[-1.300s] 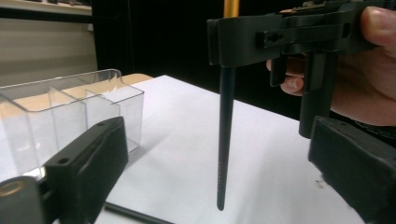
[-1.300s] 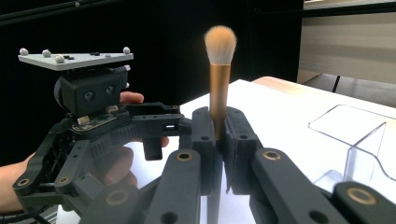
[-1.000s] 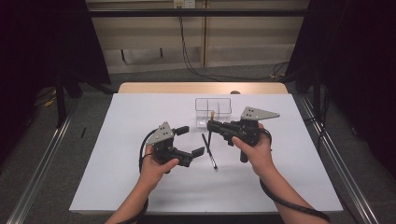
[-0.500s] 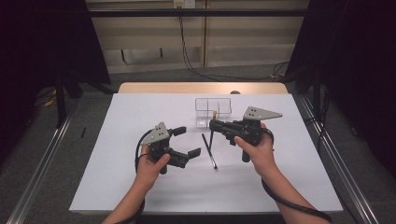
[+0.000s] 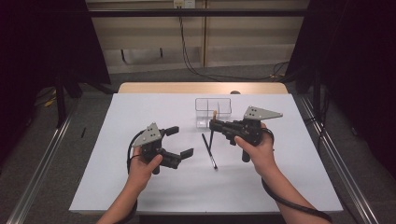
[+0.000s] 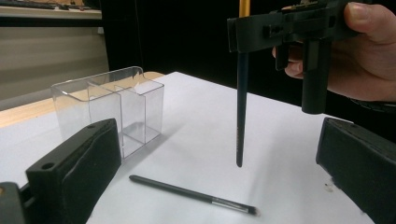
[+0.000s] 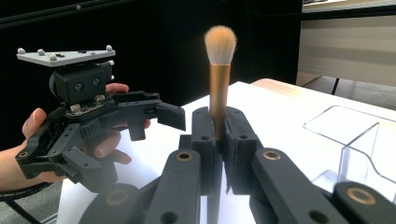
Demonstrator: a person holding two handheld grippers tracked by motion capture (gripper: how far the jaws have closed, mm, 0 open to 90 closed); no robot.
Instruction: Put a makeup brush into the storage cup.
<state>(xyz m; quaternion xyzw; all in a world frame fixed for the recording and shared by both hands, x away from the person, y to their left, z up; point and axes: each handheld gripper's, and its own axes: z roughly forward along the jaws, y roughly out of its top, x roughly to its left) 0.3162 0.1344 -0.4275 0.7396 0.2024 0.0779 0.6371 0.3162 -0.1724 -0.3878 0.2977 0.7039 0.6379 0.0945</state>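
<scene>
Makeup brush [image 7: 219,79] stands upright, clamped in the right hand-held gripper [image 5: 214,125]; left hand-held gripper [image 5: 180,141] gapes.

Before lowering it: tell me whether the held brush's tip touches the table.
Apart. The left gripper view shows the brush hanging upright from the right tool, its lower end above the table.

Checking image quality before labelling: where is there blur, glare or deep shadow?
High view: white table evenly lit, surroundings dark. Left gripper view: near black jaws soft, clear plastic divided box shows faint reflections. Right gripper view: gold-handled makeup brush sharp, near linkage blurred.
</scene>
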